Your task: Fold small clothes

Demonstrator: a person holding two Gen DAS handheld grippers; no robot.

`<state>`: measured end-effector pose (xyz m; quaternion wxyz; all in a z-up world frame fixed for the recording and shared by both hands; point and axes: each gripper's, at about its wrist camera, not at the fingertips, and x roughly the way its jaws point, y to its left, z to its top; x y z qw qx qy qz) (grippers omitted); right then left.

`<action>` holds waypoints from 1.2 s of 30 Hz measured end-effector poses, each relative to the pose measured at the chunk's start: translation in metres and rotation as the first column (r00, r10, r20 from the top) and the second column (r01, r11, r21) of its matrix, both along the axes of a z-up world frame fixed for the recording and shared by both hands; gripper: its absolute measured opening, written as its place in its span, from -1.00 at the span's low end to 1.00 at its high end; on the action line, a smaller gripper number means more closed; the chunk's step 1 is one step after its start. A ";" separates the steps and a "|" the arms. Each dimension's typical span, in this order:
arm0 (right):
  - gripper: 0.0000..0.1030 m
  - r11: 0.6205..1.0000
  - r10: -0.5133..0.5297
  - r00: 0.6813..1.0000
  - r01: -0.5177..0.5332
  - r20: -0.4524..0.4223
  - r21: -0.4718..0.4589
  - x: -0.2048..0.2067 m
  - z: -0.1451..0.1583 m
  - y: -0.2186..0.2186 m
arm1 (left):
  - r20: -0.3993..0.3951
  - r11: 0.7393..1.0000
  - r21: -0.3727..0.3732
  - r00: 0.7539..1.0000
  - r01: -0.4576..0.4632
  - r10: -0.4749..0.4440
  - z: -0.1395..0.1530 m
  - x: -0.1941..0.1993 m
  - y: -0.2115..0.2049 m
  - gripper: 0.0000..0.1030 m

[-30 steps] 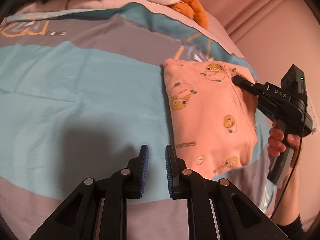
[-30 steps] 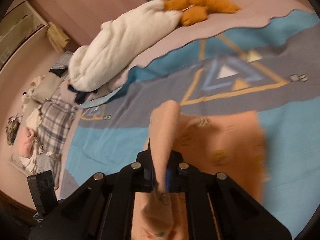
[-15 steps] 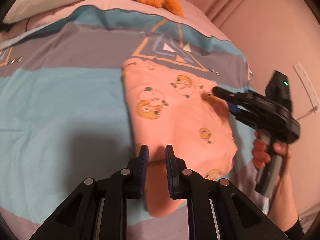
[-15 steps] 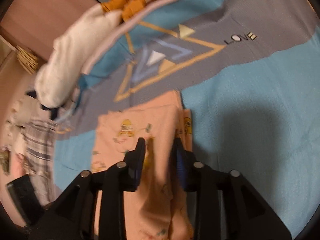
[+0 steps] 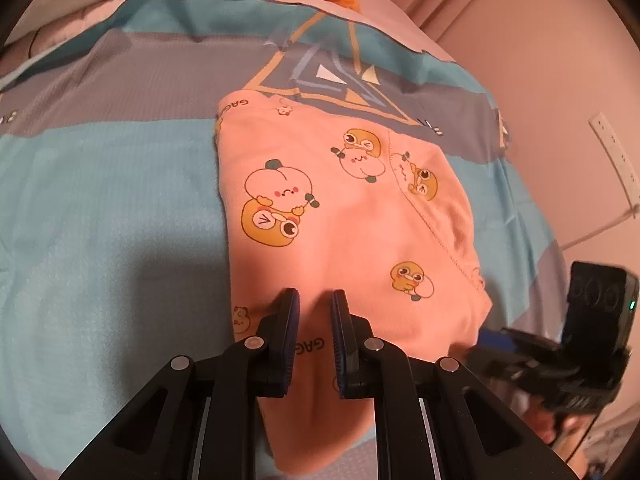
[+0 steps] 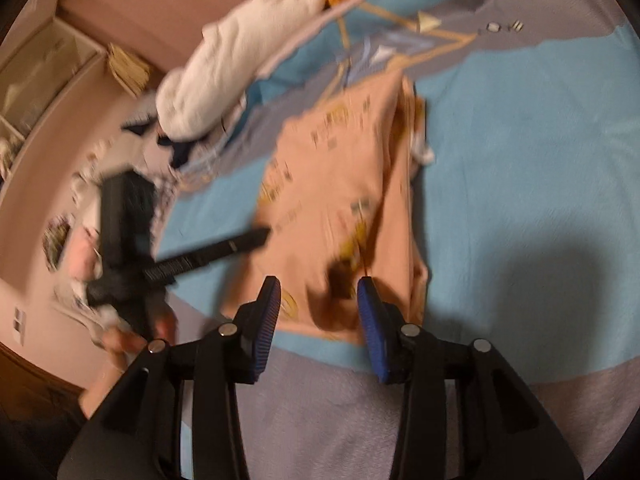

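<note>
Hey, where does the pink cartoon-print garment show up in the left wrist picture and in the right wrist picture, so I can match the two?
Left wrist view: the pink garment fills the center, lying on the bedspread, running down under the left gripper.
Right wrist view: it lies in the middle, blurred, just beyond the right gripper.
Shared landmark: the triangle design printed on the bedspread, just past the garment's far edge in both views.

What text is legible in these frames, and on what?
"GAG": printed on the pink garment at its far corner, cut off by the fold, and again at the near edge between the fingers of the left hand-held gripper.
Small marks on the grey band of the bedspread: too small to read.
Prints on the garment in the right wrist view: blurred, unreadable.
</note>
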<state>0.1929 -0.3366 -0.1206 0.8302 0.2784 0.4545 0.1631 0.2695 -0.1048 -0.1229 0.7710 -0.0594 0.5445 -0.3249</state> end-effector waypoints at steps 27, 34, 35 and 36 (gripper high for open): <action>-0.52 0.973 0.030 0.990 0.003 0.141 -0.232 0.004 0.040 0.024 | 0.070 0.993 0.095 0.995 0.064 -0.071 -0.007 -0.032 0.008 -0.76; -0.67 0.902 0.081 0.995 -0.053 0.049 -0.428 0.013 -0.002 0.043 | 0.069 0.993 0.081 0.994 0.083 -0.088 -0.014 -0.046 0.015 -0.76; -0.68 0.905 0.083 0.995 -0.055 0.048 -0.422 0.007 -0.004 0.039 | 0.064 0.994 0.072 0.994 0.084 -0.088 -0.014 -0.048 0.019 -0.76; -0.68 0.905 0.083 0.996 -0.057 0.043 -0.422 0.004 -0.005 0.037 | 0.060 0.994 0.064 0.994 0.083 -0.087 -0.013 -0.050 0.021 -0.76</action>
